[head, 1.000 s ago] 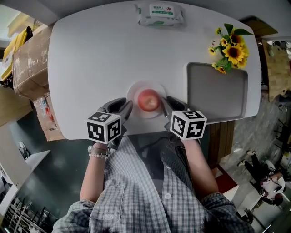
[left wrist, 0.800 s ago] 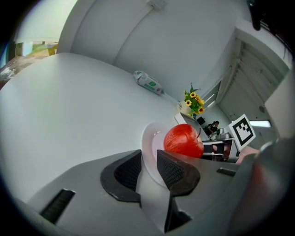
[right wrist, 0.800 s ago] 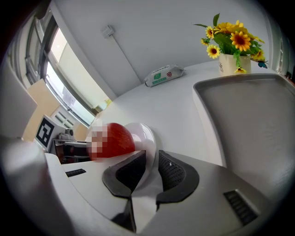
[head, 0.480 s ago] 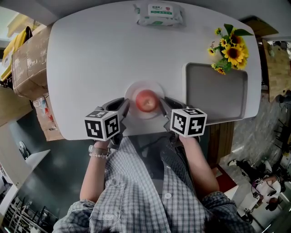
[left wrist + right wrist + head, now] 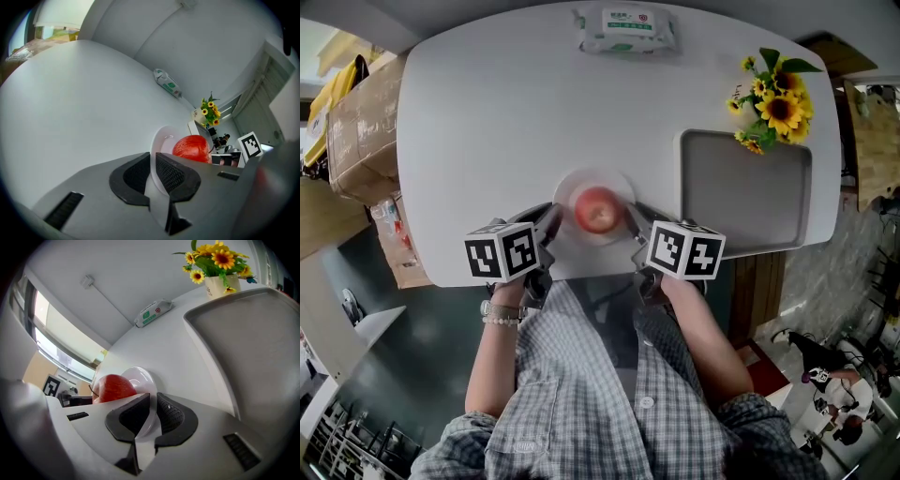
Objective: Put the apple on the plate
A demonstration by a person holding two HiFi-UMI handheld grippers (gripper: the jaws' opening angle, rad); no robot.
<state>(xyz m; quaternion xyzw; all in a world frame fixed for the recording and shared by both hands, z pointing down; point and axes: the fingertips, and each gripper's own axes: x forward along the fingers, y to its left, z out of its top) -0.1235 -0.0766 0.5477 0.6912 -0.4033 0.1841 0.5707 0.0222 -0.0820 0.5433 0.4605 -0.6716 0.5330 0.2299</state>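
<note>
A red apple (image 5: 598, 208) sits on a small white plate (image 5: 572, 184) near the front edge of the white table (image 5: 487, 122). My left gripper (image 5: 551, 221) is at the plate's left rim and my right gripper (image 5: 635, 218) at its right rim. In the left gripper view the plate (image 5: 161, 140) has its rim running between the jaws of the left gripper (image 5: 152, 171), which are closing on it, with the apple (image 5: 191, 147) just beyond. In the right gripper view the right gripper (image 5: 153, 411) is shut on the rim of the plate (image 5: 140, 378), beside the apple (image 5: 112, 387).
A grey tray (image 5: 745, 192) lies to the right of the plate. A vase of sunflowers (image 5: 773, 103) stands at the back right. A pack of wipes (image 5: 628, 30) lies at the far edge. A cardboard box (image 5: 356, 131) sits off the table's left side.
Both grippers have rolled a little while staying at the plate. The left jaws have narrowed onto the plate's rim. Apple and plate stay in nearly the same spot.
</note>
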